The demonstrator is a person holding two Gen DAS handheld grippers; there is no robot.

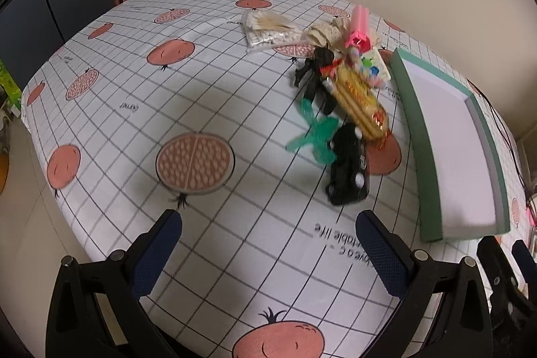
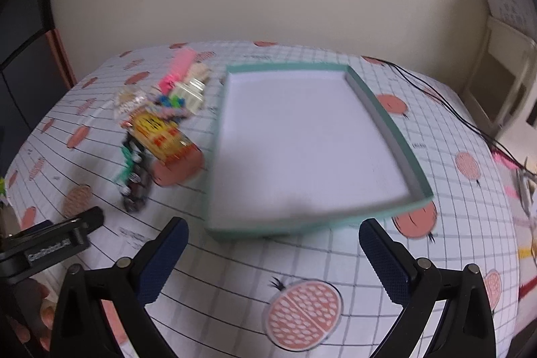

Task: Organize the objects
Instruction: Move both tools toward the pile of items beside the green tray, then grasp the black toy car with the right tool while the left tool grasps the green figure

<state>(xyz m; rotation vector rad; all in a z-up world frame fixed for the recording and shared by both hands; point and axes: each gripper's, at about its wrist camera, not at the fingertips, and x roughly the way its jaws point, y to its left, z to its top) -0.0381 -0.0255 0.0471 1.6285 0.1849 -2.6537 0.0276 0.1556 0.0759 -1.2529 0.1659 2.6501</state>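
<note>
A shallow green tray (image 1: 416, 123) (image 2: 386, 119) with a white, bare floor lies on the table. Left of it sits a heap of small items: a black toy car (image 1: 349, 170) (image 2: 136, 187), a green plastic piece (image 1: 315, 136), a yellow snack pack (image 1: 362, 103) (image 2: 161, 136), a black figure (image 1: 315, 72), a pink item (image 1: 359, 26) (image 2: 179, 67), and a bag of cotton swabs (image 1: 272, 29). My left gripper (image 1: 268, 254) hangs open over the cloth, short of the car. My right gripper (image 2: 273, 260) stands open just before the tray's near wall.
The table wears a white grid cloth (image 1: 201, 109) (image 2: 335, 264) with pomegranate prints. Black cables (image 2: 446, 109) trail off the right side. A beige wall stands behind; a pale cabinet (image 2: 500, 72) is at the far right. The left gripper's body (image 2: 50, 247) shows at the lower left.
</note>
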